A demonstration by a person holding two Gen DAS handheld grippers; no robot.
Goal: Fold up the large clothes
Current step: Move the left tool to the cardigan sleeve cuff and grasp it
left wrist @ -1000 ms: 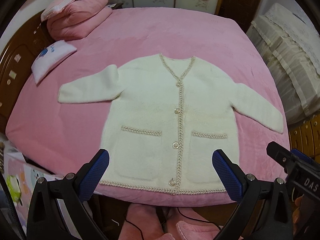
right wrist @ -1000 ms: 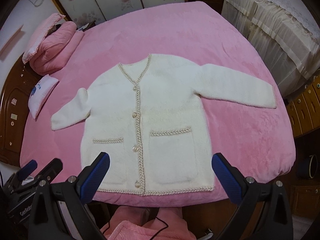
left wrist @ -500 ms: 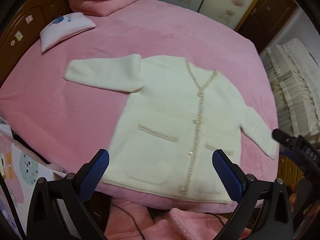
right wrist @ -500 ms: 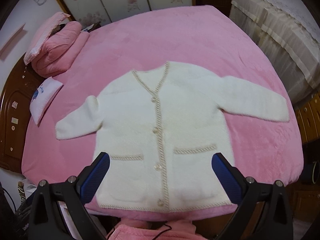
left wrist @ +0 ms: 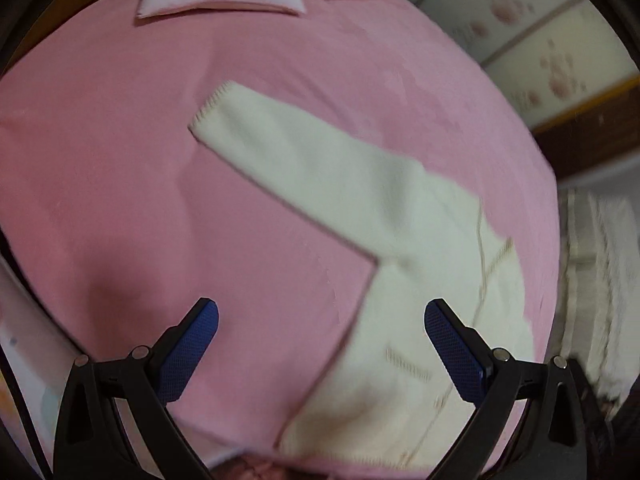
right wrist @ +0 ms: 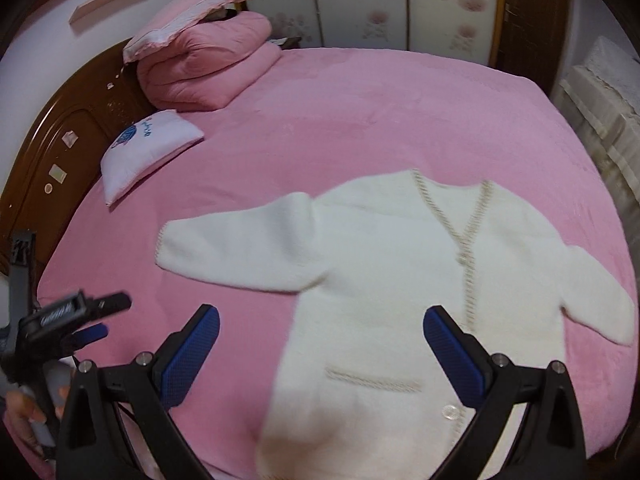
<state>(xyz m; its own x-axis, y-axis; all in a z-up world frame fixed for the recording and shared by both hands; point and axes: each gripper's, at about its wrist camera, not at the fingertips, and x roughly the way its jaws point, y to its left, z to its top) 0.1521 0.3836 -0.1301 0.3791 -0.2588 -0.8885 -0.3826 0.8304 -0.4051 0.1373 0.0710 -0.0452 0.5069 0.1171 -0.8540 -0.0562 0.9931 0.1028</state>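
My left gripper (left wrist: 320, 344) hangs above the pink bedspread (left wrist: 120, 184) with its blue-padded fingers (left wrist: 188, 354) spread wide and nothing between them. In the right wrist view I can see it at the far left edge, a hand (right wrist: 24, 408) wrapped around its handle. Beyond it, against the wooden headboard (right wrist: 60, 136), lies a small white pillow (right wrist: 148, 148) with blue print, and behind that a folded pink quilt (right wrist: 208, 68) with another pillow on top.

The white cardigan (right wrist: 400, 280) lies flat on the bed, front up, buttoned, near the edge closest to me. Its one sleeve (left wrist: 280, 168) stretches out over the bedspread towards the small pillow (my left view is blurred, so the trim along the cuff is only just legible). The braided beige trim (right wrist: 464, 240) runs down the V-neck and the front.

My right gripper (right wrist: 320, 344) sits over the cardigan's lower half, fingers equally wide apart, gripping nothing; its right pad (right wrist: 452, 356) shows in front of the fabric beside the button band, its left over bare bedspread. I cannot tell whether either pad touches anything.
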